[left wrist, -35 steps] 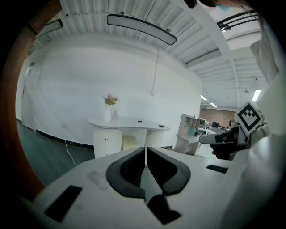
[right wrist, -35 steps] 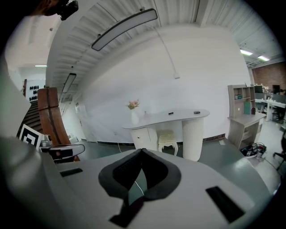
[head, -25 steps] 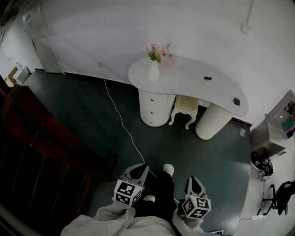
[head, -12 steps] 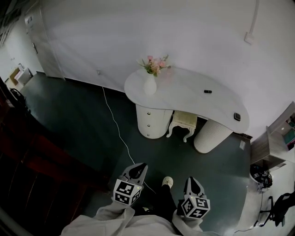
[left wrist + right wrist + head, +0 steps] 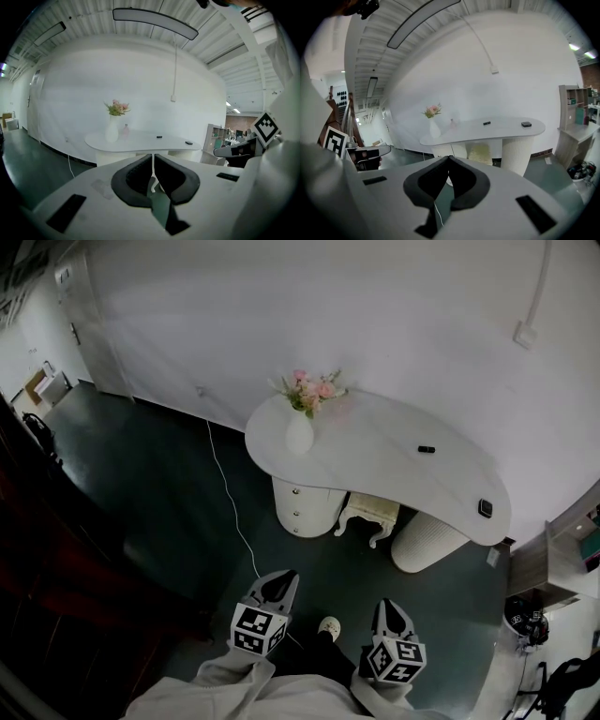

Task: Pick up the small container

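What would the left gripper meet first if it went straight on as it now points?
The way looks free nearby. Farther on, the left gripper aims at the white table, probably its front edge or the stool beneath; depth unclear.

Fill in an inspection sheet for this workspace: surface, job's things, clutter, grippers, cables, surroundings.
Surface: white curved table.
Job's things: small pale container beside the vase, untouched.
Clutter: vase with pink flowers; two small dark items on the table.
Grippers: left gripper and right gripper both shut, empty, held low, far from the table.
Cables: white cable across the dark floor.
Surroundings: white wall; stool under the table; shelf at right.
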Motion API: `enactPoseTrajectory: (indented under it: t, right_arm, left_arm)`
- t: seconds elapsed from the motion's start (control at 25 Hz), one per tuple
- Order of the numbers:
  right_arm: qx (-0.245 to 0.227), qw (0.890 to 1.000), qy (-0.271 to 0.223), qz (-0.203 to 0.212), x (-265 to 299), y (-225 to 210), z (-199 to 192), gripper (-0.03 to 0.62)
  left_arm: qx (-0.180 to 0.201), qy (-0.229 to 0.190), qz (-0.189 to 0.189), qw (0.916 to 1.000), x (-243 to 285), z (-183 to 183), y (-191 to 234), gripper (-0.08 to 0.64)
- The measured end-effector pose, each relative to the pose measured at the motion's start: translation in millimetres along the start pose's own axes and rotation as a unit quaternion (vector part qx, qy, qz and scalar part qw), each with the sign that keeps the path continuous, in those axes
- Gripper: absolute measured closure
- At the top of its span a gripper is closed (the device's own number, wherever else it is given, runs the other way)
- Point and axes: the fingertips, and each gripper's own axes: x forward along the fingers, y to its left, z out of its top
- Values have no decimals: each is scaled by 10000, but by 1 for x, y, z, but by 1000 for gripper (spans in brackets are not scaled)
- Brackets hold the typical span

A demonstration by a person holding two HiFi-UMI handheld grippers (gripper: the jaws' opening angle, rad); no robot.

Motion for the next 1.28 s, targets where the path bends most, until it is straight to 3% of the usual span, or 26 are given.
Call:
enactPoseTrajectory:
  t: [0.32,0.68,1.28]
  right_arm:
    - [-42,10000,60,36,49,-47,31,543]
    - [-156,9986,267,429,98,-71,44,543]
    - [-72,9955,522,791,118,-81,36,543]
  left_arm:
    - [-41,-41,12,10000,70,15,-6,534]
    - [-151,45,176,9997,119,12,-10,534]
    - [-197,231,417,9987,135,4,-18,534]
